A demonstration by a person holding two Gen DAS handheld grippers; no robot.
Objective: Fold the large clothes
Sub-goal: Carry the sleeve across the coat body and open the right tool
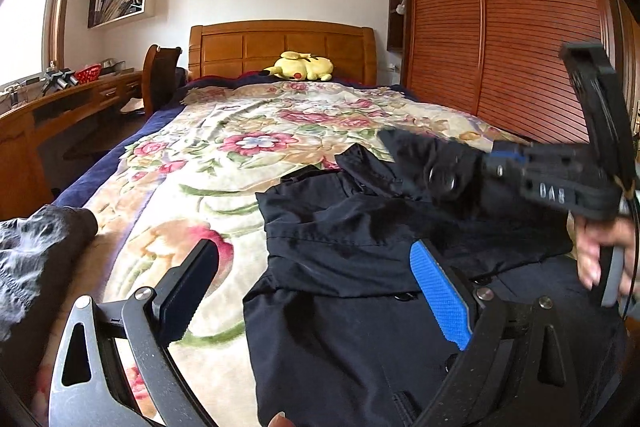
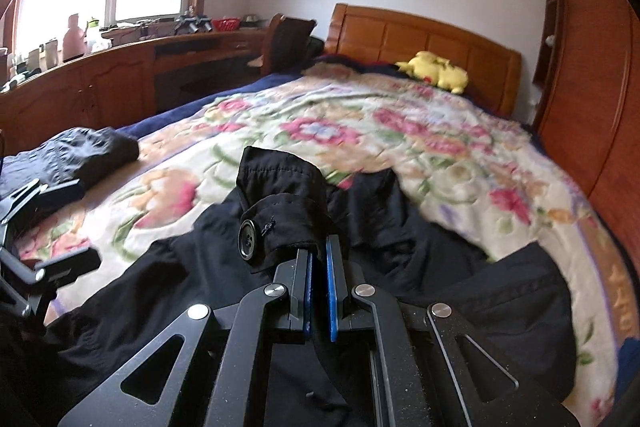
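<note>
Coat [image 2: 400, 247] cuff [image 2: 280, 203] is clamped in right tongs [image 2: 319, 283]; left tongs [image 1: 316, 291] gape empty. Risk: shallow grip, so cuff may slip free mid-fold.

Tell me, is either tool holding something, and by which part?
The right tool pinches the dark coat by its buttoned sleeve cuff. The left tool is open and holds nothing.

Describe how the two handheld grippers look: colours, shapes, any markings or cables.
The left gripper has black curved linkage arms with silver rivets and flat fingers, one faced with a blue textured pad. The right gripper is the same build with blue pads; its black body carries pale lettering and a thin dark cable.
</note>
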